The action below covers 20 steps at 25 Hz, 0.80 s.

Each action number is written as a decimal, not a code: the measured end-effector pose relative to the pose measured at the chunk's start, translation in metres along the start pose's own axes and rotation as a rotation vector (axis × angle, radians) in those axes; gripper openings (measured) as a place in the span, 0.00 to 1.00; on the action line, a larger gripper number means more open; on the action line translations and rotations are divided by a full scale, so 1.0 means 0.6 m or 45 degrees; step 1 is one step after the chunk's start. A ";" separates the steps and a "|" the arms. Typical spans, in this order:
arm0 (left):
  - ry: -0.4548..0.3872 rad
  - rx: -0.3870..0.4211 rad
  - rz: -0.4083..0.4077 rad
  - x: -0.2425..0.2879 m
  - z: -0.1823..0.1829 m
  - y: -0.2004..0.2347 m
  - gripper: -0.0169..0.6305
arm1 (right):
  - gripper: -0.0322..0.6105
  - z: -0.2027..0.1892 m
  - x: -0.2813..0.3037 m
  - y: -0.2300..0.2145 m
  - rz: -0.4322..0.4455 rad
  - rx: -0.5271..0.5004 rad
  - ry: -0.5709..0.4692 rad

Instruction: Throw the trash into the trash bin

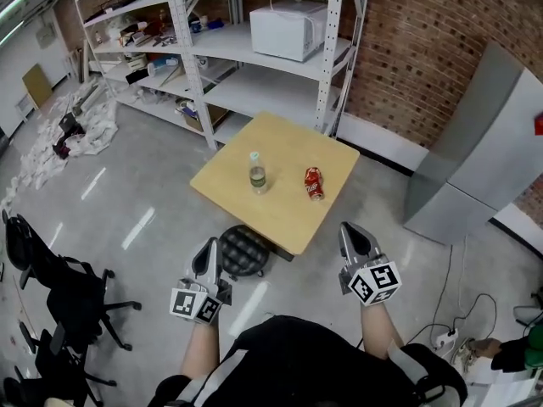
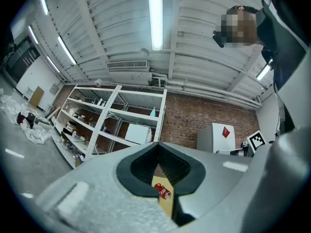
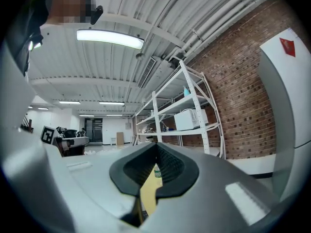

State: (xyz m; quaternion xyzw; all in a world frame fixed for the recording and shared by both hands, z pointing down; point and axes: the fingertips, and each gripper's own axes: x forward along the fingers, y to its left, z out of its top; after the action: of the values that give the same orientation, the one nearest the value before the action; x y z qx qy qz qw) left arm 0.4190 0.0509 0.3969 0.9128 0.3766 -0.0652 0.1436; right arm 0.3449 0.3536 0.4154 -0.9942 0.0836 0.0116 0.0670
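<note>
Two trash items, an upright plastic bottle [image 1: 258, 175] and a red can [image 1: 314, 183] on its side, sit on the wooden table [image 1: 280, 223], with left gripper [image 1: 209, 246] and right gripper [image 1: 350, 230] clenched empty short of it; risk: unopened jaws nudge the can and it rolls off.

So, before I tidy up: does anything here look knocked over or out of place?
The can lies on its side on the table, next to the upright bottle. White sheets lie crumpled in a heap on the floor by the shelves.
</note>
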 end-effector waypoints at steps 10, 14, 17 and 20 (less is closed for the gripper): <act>0.033 -0.046 -0.129 0.044 -0.015 0.034 0.03 | 0.06 -0.038 0.046 0.009 -0.094 0.036 0.073; 0.014 -0.025 -0.115 0.050 -0.015 0.049 0.03 | 0.06 -0.046 0.059 0.018 -0.101 0.016 0.095; 0.042 -0.045 -0.090 0.061 -0.035 0.056 0.03 | 0.06 -0.059 0.070 0.007 -0.098 -0.008 0.146; 0.079 -0.040 -0.082 0.076 -0.057 0.064 0.03 | 0.06 -0.074 0.082 -0.017 -0.112 0.005 0.167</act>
State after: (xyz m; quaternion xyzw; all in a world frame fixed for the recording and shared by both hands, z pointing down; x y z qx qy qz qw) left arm 0.4788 0.0659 0.4271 0.8994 0.4112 -0.0355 0.1441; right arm 0.3957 0.3498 0.4588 -0.9954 0.0439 -0.0567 0.0639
